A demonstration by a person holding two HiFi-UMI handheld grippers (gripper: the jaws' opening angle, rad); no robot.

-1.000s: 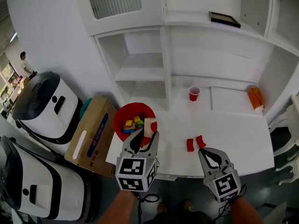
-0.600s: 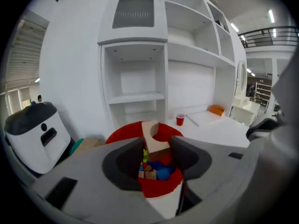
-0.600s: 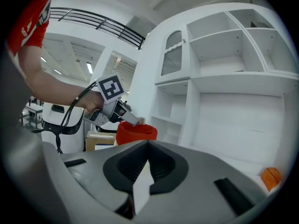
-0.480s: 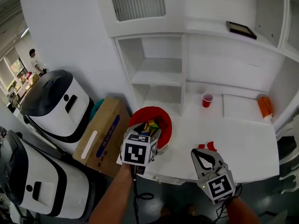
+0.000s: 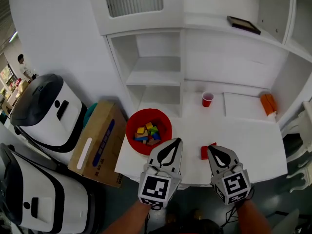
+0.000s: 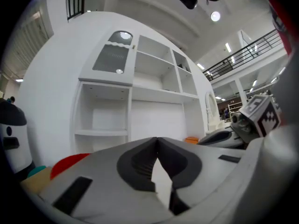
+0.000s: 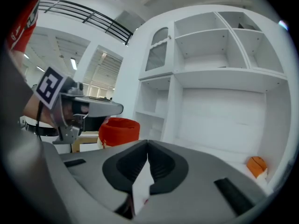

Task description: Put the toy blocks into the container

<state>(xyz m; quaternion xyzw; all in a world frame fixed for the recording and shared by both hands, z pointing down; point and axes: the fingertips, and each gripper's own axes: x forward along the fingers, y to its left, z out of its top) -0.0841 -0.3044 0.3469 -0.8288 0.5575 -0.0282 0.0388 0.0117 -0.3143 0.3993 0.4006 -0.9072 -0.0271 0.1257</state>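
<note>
The red bowl (image 5: 148, 131) stands at the white table's (image 5: 248, 140) left end with several coloured blocks (image 5: 147, 132) in it. My left gripper (image 5: 174, 141) hovers at the front edge just right of the bowl, jaws shut with nothing between them. Beside it, my right gripper (image 5: 214, 149) is shut and empty too. A red block (image 5: 205, 151) lies on the table between the two tips, partly hidden by the right one. The left gripper view shows the shut left gripper (image 6: 156, 139) and the bowl (image 6: 70, 162) low at the left. From the right gripper (image 7: 147, 143), the bowl (image 7: 119, 130) sits left of its tips.
A red cup (image 5: 207, 99) and an orange object (image 5: 267, 104) stand at the back of the table, under white shelves (image 5: 153, 77). A cardboard box (image 5: 95, 143) and two white machines (image 5: 44, 111) are on the floor at the left.
The left gripper carried a block over the bowl, opened there, then drew back right to the table's front edge and shut empty. The right gripper stayed shut in front of the red block.
</note>
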